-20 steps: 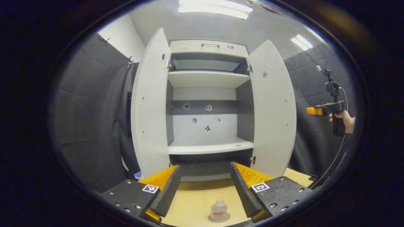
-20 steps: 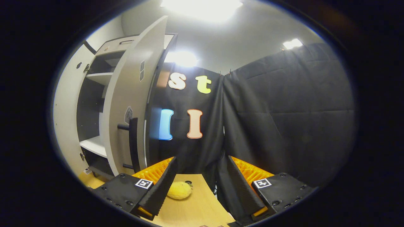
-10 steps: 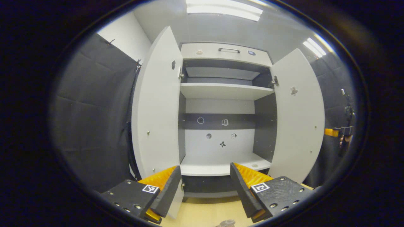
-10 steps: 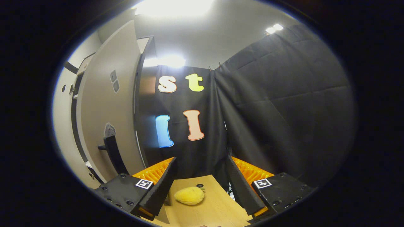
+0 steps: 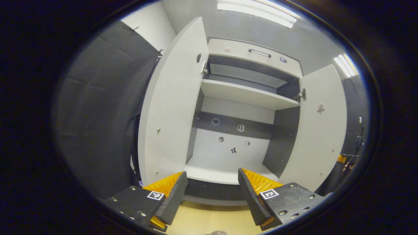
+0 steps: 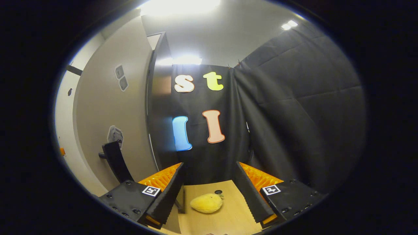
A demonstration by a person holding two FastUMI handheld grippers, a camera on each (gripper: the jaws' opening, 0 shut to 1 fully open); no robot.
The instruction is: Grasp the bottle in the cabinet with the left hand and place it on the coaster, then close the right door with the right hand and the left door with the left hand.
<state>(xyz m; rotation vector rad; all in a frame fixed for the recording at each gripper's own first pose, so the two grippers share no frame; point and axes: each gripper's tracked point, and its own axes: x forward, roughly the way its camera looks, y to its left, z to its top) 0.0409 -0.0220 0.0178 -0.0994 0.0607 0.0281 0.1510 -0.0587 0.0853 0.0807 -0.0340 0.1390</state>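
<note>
Cabinet doors (image 5: 173, 107) are seen standing open.
Left hand-held gripper (image 5: 212, 192) is held spread and empty before the shelves; right hand-held gripper (image 6: 209, 192), likewise spread, is held above a yellow fruit (image 6: 206, 203) on the worktop (image 6: 225, 218).

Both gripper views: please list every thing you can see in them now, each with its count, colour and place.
Cabinet: one, white with dark inner walls, straight ahead in the left gripper view.
Doors: two, white, both open; left door, right door.
Shelves: two, white, bare; upper shelf, lower shelf.
Door handle: one, black, on the right door's outer face.
Table: one, light wood, under the cabinet.
Bottle: one, only its top at the lower edge of the left gripper view; colour unclear.
Yellow fruit-like object: one, on the table.
Left claw: open, empty.
Right claw: open, empty.
</note>
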